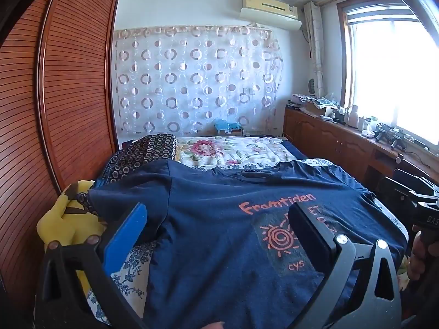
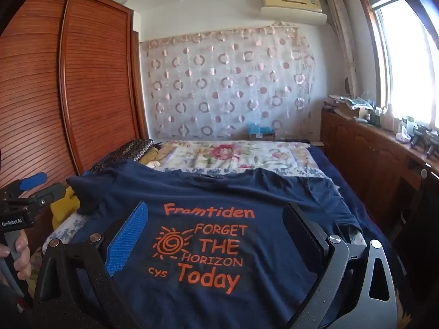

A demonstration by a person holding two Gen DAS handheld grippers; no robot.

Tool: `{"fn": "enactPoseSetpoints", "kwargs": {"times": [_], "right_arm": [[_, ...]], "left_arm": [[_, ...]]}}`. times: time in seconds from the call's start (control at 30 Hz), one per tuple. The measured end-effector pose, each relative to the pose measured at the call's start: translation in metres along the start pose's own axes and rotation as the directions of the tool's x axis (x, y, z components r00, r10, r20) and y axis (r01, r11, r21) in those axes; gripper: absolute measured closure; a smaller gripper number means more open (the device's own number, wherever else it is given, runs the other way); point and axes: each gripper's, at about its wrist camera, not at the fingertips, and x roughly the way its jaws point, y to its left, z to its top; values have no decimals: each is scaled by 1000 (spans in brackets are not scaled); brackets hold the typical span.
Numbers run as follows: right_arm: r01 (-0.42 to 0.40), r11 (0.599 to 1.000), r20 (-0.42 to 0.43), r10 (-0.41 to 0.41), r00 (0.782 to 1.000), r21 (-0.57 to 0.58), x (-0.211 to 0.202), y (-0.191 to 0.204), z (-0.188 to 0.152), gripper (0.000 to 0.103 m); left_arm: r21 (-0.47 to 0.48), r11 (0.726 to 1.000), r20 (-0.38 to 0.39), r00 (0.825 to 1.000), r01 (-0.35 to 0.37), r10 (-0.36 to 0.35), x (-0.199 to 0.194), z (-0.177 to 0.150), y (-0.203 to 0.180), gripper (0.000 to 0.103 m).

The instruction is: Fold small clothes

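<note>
A navy T-shirt [image 2: 208,192] lies print-up across the bed [image 2: 236,153], apparently spread for folding, as the left gripper [image 1: 216,219] and right gripper [image 2: 216,219] hover above it, jaws spread wide, holding nothing.

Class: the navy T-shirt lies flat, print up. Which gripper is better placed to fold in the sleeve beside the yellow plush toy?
Left. The left gripper hangs open nearest that sleeve and the plush toy; the right gripper sits over the T-shirt print.

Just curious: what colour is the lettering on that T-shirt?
Orange, on the navy T-shirt; clearest in the right wrist view.
</note>
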Motion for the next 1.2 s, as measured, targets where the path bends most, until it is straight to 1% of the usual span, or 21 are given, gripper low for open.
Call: {"fn": "enactPoseSetpoints", "kwargs": {"times": [0.03, 0.2, 0.37, 0.47, 1.2], "right_arm": [[-2, 1000, 1, 2, 1000, 3, 0, 0, 0, 3], [-5, 1000, 0, 5, 1000, 6, -1, 0, 0, 3], [-7, 1000, 5, 7, 1000, 7, -2, 1, 0, 3], [-5, 1000, 4, 5, 1000, 6, -1, 2, 0, 3], [-7, 1000, 5, 7, 1000, 7, 0, 3, -1, 3]], "left_arm": [[-2, 1000, -35, 999, -4, 4, 4, 1, 0, 0], [1, 1000, -23, 1000, -8, 8, 6, 3, 0, 0], [6, 1000, -17, 1000, -13, 13, 5, 2, 9, 0], [10, 1000, -16, 1000, -21, 21, 0, 3, 2, 0], [16, 1000, -16, 1000, -26, 26, -3, 5, 2, 0]]}}
